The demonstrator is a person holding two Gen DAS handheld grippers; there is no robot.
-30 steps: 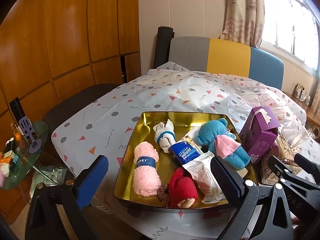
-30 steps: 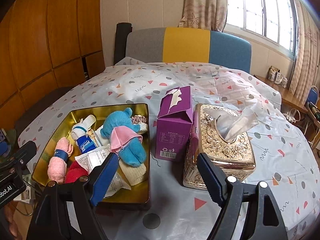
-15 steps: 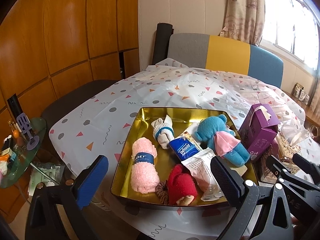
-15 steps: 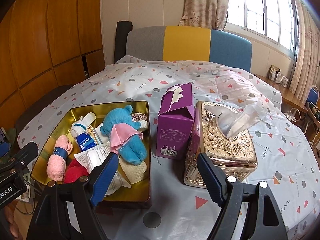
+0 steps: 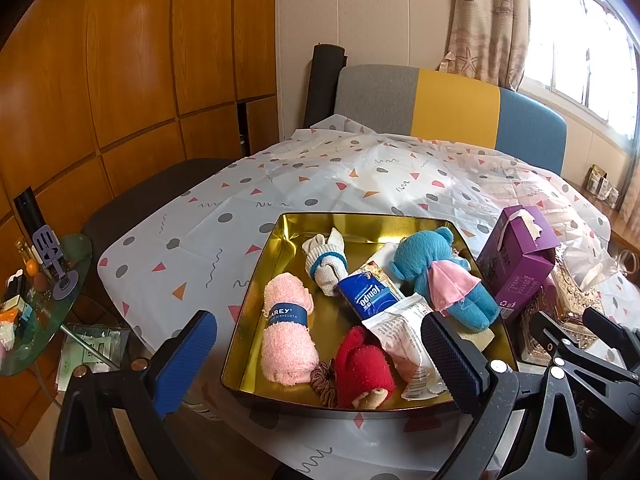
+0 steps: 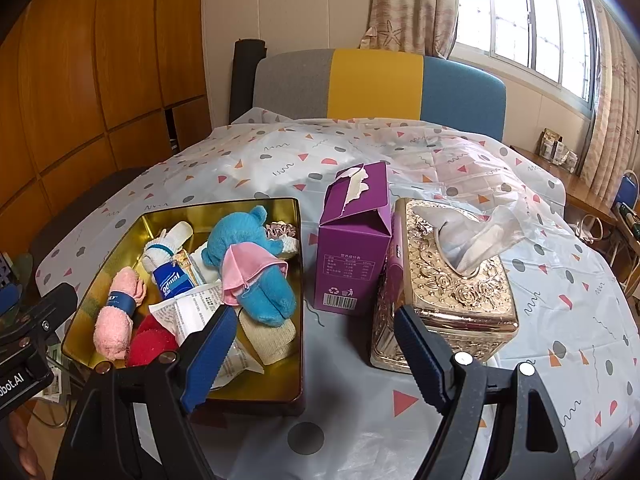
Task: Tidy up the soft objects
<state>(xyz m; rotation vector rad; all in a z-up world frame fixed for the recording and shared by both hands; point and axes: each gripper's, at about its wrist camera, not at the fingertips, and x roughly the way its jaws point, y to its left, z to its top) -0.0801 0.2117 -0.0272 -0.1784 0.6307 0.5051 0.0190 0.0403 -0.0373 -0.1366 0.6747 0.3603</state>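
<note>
A gold tray (image 5: 360,218) (image 6: 220,206) sits near the table's front left edge. In it lie a pink rolled dishcloth (image 5: 286,332), a white sock roll (image 5: 324,260), a blue tissue pack (image 5: 368,296), a blue teddy bear (image 5: 424,264) (image 6: 244,240), a red plush (image 5: 360,364), a white packet (image 5: 400,332) and a brown scrunchie (image 5: 322,380). My left gripper (image 5: 316,360) hovers open short of the tray's near rim, holding nothing. My right gripper (image 6: 314,356) stands open over bare tablecloth, between the tray and a gold tissue box (image 6: 452,280).
A purple carton (image 6: 352,248) stands upright between the tray and the tissue box. The patterned tablecloth (image 6: 360,152) stretches back to a grey, yellow and blue chair back (image 6: 376,84). A glass side table (image 5: 48,312) with small items stands at the left, below the table's edge.
</note>
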